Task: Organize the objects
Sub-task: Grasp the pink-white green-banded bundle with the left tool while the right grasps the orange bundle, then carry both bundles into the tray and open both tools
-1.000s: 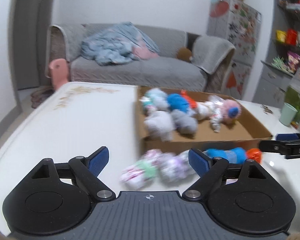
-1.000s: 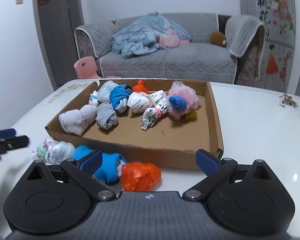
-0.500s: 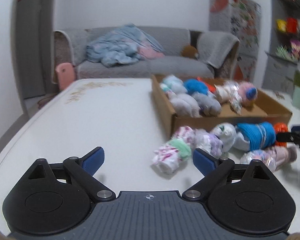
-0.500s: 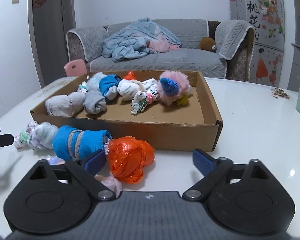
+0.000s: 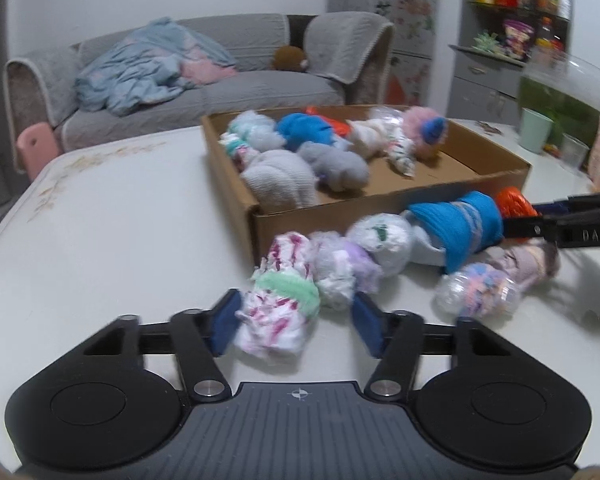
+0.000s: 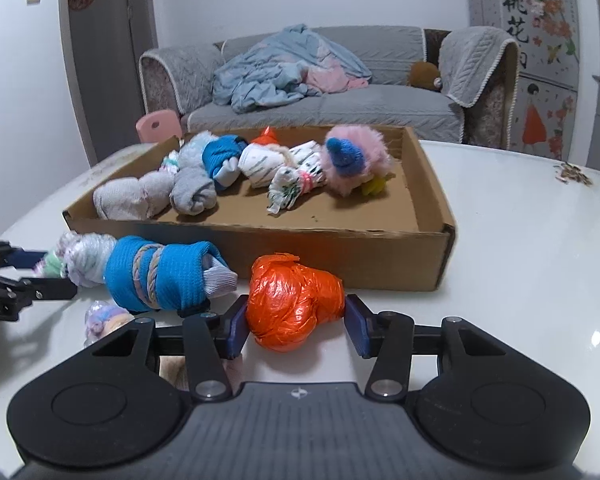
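The left gripper has just been closing around the pink-patterned sock roll at lower centre, its right pad not yet touching. The right gripper, also just closing, pinches the orange bundle before the box. Both look soft, light and squashy; mid-body grips suit.

left gripper black linkage arms, blue pads, silver pivot screws, ribbed grey base with crosshair mark, right gripper identical
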`<action>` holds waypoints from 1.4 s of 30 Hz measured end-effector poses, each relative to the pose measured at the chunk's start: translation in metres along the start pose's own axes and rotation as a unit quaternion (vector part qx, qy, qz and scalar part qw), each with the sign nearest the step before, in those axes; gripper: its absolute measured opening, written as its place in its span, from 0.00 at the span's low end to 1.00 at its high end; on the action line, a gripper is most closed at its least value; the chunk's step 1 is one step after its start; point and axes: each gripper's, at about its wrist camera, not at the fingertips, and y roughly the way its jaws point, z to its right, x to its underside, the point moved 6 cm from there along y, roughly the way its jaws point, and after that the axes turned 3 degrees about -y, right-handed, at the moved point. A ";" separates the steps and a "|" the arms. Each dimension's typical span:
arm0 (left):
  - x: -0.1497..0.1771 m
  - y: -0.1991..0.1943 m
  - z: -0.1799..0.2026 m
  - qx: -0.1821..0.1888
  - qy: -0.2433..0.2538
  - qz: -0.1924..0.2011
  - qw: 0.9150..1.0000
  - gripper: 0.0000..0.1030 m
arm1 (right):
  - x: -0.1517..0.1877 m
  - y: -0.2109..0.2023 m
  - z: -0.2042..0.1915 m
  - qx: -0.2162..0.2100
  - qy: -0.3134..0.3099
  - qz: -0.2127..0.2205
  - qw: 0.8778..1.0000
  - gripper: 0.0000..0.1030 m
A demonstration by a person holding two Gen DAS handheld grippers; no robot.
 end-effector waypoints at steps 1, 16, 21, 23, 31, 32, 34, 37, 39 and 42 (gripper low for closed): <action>0.000 0.000 0.003 0.004 0.004 0.001 1.000 0.53 | 0.001 -0.002 0.003 -0.001 0.005 0.000 1.000 0.45; 0.012 -0.023 0.010 0.007 -0.061 0.012 0.998 0.40 | 0.005 -0.012 0.014 0.004 0.021 0.009 1.000 0.45; 0.021 -0.034 0.017 -0.013 -0.081 0.013 0.997 0.39 | 0.006 -0.020 0.018 -0.008 0.031 0.023 0.999 0.45; 0.023 -0.037 0.021 -0.027 -0.075 0.012 0.997 0.41 | 0.008 -0.022 0.022 -0.016 0.043 0.025 0.999 0.45; 0.028 -0.041 0.027 -0.060 -0.059 0.016 0.996 0.41 | 0.009 -0.029 0.039 -0.047 0.103 0.045 0.993 0.45; 0.028 -0.041 0.027 -0.062 -0.057 0.016 0.996 0.41 | 0.010 -0.029 0.039 -0.049 0.104 0.046 0.992 0.45; 0.028 -0.040 0.027 -0.065 -0.053 0.015 0.996 0.41 | 0.009 -0.029 0.039 -0.052 0.106 0.046 0.992 0.45; 0.028 -0.041 0.026 -0.072 -0.054 0.016 0.996 0.41 | 0.010 -0.029 0.041 -0.059 0.111 0.048 0.991 0.45; 0.029 -0.041 0.025 -0.071 -0.057 0.016 0.996 0.41 | 0.011 -0.029 0.041 -0.065 0.113 0.047 0.990 0.45; 0.029 -0.042 0.023 -0.069 -0.062 0.017 0.996 0.41 | 0.011 -0.029 0.040 -0.070 0.110 0.045 0.990 0.45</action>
